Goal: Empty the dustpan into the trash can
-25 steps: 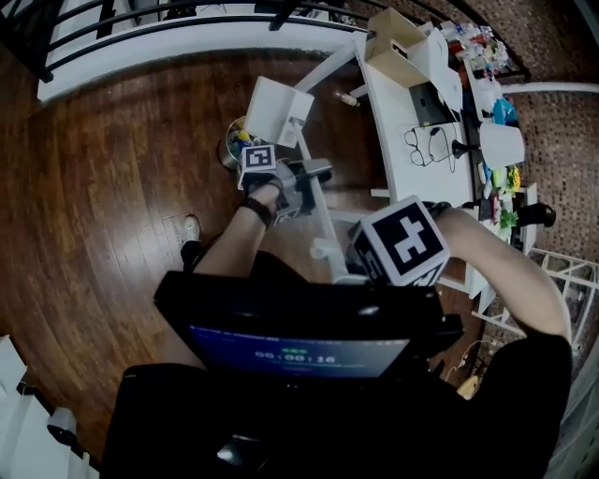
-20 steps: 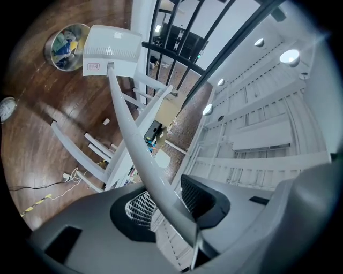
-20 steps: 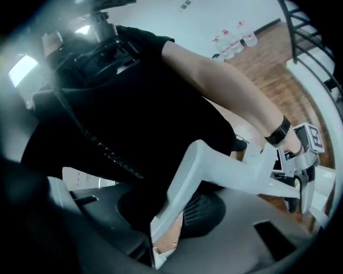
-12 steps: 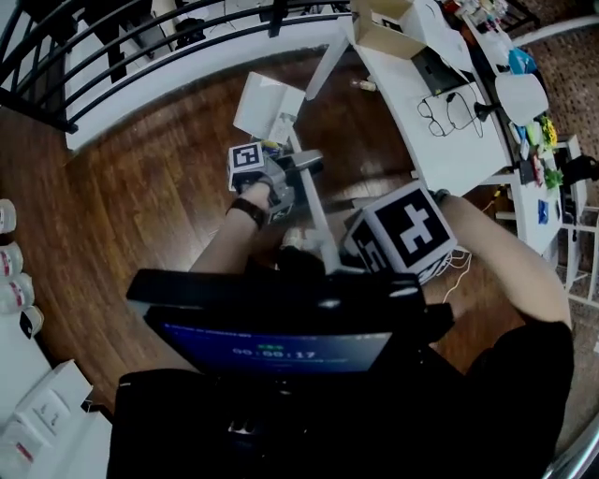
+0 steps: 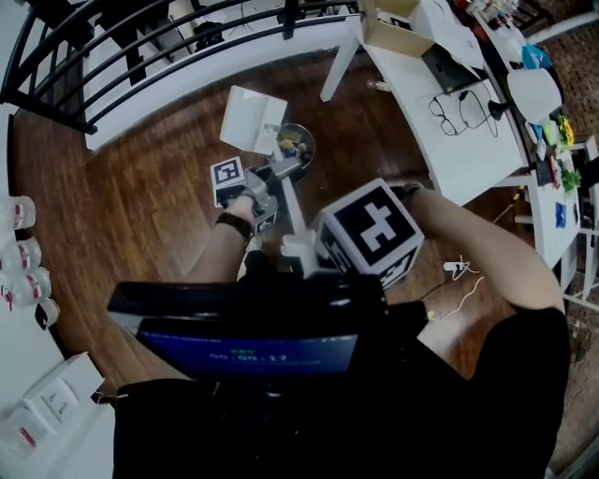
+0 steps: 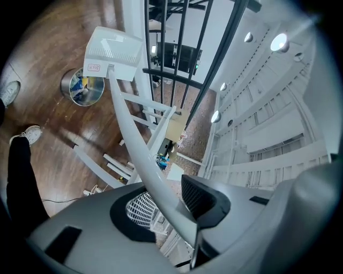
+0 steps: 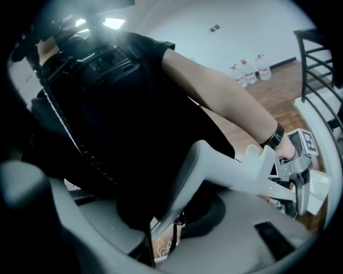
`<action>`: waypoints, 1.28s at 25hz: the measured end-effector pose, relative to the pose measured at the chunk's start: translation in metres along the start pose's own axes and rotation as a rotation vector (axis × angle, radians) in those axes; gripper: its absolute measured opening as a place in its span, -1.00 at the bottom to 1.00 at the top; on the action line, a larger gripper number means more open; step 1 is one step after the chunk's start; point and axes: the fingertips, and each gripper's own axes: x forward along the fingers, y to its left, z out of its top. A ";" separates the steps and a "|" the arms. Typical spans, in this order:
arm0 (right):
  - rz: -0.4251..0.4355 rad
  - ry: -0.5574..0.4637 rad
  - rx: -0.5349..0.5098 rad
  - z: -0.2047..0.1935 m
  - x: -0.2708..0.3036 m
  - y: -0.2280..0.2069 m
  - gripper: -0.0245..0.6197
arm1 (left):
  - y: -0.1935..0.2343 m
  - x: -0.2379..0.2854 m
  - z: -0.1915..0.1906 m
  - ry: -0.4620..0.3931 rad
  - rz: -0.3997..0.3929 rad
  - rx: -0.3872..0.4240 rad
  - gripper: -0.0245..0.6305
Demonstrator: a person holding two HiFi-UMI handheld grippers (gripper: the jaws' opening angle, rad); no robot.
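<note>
The white dustpan [image 5: 251,117] hangs just left of the round metal trash can [image 5: 297,145], which holds colourful scraps. Its long white handle [image 5: 288,210] runs back toward me. My left gripper [image 5: 279,174] is shut on the handle partway along. My right gripper [image 5: 301,251] is shut on the handle's near end, mostly hidden under its marker cube. The left gripper view looks along the handle [image 6: 134,139] to the dustpan [image 6: 113,51], with the trash can [image 6: 83,88] beside it. In the right gripper view the handle's grey-white end [image 7: 214,166] lies between the jaws.
A white desk [image 5: 440,112] with a cardboard box [image 5: 393,23] and glasses stands at the right. A black railing [image 5: 140,47] runs along the back. Water bottles [image 5: 19,253] stand at the left. A white cable [image 5: 459,281] lies on the wood floor, and my shoes [image 6: 29,134] are near the can.
The dustpan and my left gripper have swung left across the trash can; the can, earlier partly behind the pan, now shows to its right. My right gripper shifted left with the handle's end.
</note>
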 end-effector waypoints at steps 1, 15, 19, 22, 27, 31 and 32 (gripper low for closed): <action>0.003 0.005 -0.012 0.001 0.002 -0.001 -0.67 | 0.002 -0.008 0.003 -0.015 0.005 0.000 -0.53; -0.023 -0.014 -0.109 0.046 0.005 -0.044 -0.66 | 0.015 -0.107 0.044 -0.156 0.044 -0.030 -0.49; -0.033 -0.033 -0.123 0.066 -0.002 -0.056 -0.66 | 0.008 -0.129 0.061 -0.180 0.034 -0.030 -0.48; -0.048 -0.051 -0.126 0.078 -0.007 -0.065 -0.66 | -0.003 -0.140 0.074 -0.184 0.010 -0.025 -0.47; -0.082 -0.121 -0.119 0.095 -0.021 -0.078 -0.66 | -0.024 -0.147 0.095 -0.185 -0.060 -0.024 -0.45; -0.101 -0.231 -0.111 0.110 -0.037 -0.085 -0.65 | -0.040 -0.151 0.111 -0.213 -0.162 -0.043 -0.44; -0.113 -0.248 -0.111 0.111 -0.039 -0.087 -0.65 | -0.043 -0.151 0.113 -0.216 -0.176 -0.043 -0.44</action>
